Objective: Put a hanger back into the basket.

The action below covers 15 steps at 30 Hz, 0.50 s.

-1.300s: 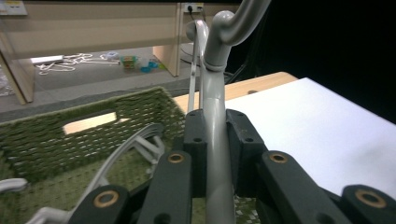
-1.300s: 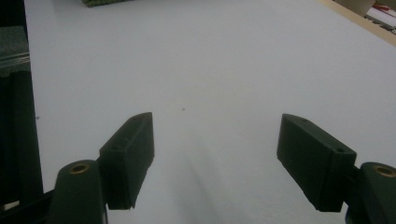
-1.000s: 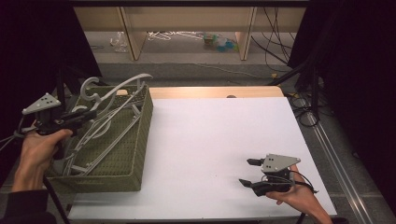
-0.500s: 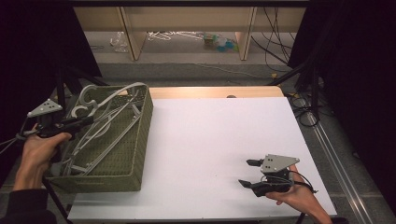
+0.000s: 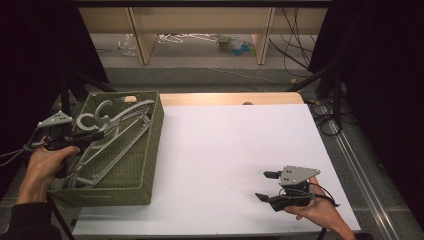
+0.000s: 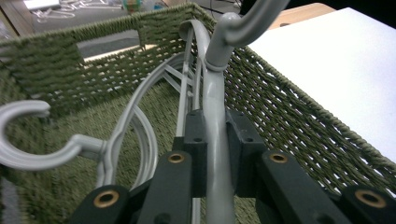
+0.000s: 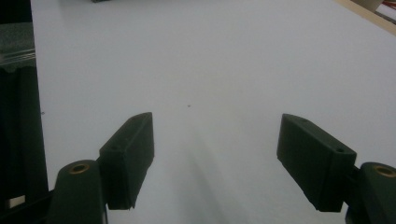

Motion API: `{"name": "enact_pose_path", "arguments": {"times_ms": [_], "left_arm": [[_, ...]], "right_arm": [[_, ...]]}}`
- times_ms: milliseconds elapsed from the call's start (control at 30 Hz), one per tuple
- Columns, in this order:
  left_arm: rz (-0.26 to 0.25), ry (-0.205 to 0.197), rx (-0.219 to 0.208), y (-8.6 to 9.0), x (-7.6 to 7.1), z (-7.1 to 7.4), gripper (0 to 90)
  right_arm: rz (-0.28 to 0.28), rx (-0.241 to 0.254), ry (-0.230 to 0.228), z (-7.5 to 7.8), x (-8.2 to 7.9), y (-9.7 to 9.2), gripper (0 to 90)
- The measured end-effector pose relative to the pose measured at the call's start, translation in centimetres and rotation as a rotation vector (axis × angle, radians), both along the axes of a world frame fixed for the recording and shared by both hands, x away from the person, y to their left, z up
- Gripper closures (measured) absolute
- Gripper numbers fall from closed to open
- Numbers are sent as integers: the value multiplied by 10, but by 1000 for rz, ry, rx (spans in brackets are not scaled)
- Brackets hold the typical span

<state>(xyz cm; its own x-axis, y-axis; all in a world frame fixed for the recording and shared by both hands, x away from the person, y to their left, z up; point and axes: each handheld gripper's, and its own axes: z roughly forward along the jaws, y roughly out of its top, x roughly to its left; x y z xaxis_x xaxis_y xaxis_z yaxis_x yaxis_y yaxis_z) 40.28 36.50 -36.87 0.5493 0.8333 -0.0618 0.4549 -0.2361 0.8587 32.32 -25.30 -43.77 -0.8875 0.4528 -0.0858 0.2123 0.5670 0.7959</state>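
Claw (image 6: 215,140) clamped on grey hanger (image 6: 215,98), green woven basket (image 6: 289,121)

We look down from above the tabletop's (image 5: 230,150) near edge, while both gripper cams sit close over their jaws.

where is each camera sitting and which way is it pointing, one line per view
High view: fixed above the person's side, looking forward and down on the white table; both forearms, the left tool and right tool show.
Left gripper view: rides the left tool, looking along its jaws, shut on a grey hanger, into the green basket.
Right gripper view: rides the right tool, jaws apart, facing bare tabletop.
Shared: basket and hangers appear in the high and left gripper views.
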Motion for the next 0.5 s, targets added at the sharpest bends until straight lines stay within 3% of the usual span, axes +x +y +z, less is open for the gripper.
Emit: {"name": "enact_pose_path", "arguments": {"times_ms": [33, 100, 167, 233, 333, 500], "left_arm": [[12, 22, -26, -1, -1, -2, 792], [15, 34, -5, -1, 0, -5, 792], [26, 52, -28, -2, 2, -10, 792], [31, 61, -23, -2, 3, -14, 792], [48, 102, -43, -3, 3, -21, 791], [53, 130, -35, -6, 3, -26, 792]], "right_arm": [[0, 0, 0, 0, 0, 0, 286], [-1, -1, -1, 0, 0, 0, 286], [-1, -1, 1, 0, 0, 0, 286], [0, -2, 0, 0, 0, 0, 286], [0, -1, 2, 0, 0, 0, 286], [3, 3, -2, -1, 0, 2, 286]]}}
